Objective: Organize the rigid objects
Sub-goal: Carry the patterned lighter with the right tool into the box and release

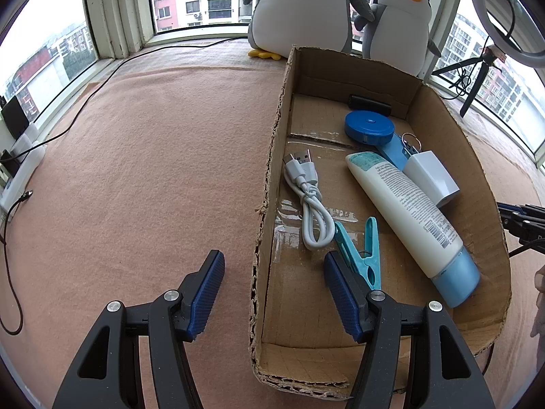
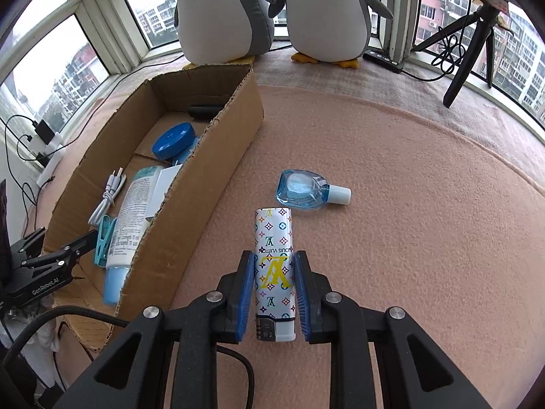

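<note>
The right gripper [image 2: 274, 283] is pinching the patterned lighter [image 2: 274, 266] near its cap end, over the blanket just beside the cardboard box [image 2: 211, 156]. The smooth casing could be slipping or pivoting between the pads. The left gripper [image 1: 274, 272] is hanging wide and empty across the box wall; the small blue bottle [image 2: 306, 192] is lying outside.

The left tongs [image 1: 274, 294] stand wide apart, blue ribbed pads facing each other with nothing between them, one finger on either side of the cardboard box's near wall. The right tongs [image 2: 274, 291] are closed on a patterned lighter [image 2: 274, 266], both pads pressed flat to its sides, its striker end pointing back toward the wrist.
</note>
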Motion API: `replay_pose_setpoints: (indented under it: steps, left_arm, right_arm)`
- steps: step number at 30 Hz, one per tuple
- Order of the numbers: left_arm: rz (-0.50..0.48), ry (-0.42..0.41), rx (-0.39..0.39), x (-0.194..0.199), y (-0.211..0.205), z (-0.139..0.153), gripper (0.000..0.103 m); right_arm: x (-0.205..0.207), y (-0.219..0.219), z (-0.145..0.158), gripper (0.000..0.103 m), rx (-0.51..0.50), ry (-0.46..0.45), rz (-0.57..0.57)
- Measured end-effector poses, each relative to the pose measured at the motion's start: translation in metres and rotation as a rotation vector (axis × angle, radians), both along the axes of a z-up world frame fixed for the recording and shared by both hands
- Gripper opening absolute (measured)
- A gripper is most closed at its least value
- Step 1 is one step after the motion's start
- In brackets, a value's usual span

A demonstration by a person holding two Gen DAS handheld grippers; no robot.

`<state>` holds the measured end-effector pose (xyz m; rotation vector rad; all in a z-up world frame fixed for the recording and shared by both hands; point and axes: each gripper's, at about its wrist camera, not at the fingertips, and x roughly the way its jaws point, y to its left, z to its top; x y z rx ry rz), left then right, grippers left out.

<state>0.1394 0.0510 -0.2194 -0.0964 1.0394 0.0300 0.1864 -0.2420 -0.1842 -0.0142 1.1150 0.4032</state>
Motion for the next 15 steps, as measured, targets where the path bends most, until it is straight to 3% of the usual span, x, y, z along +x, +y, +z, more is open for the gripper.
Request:
replay_pose_setpoints:
  steps: [15]
  left_arm:
    - [0.0, 0.0, 0.001, 0.0, 0.0, 0.0, 0.065]
  right_arm:
    - [-0.006, 0.027, 0.064, 0.021, 0.113, -0.108, 0.04]
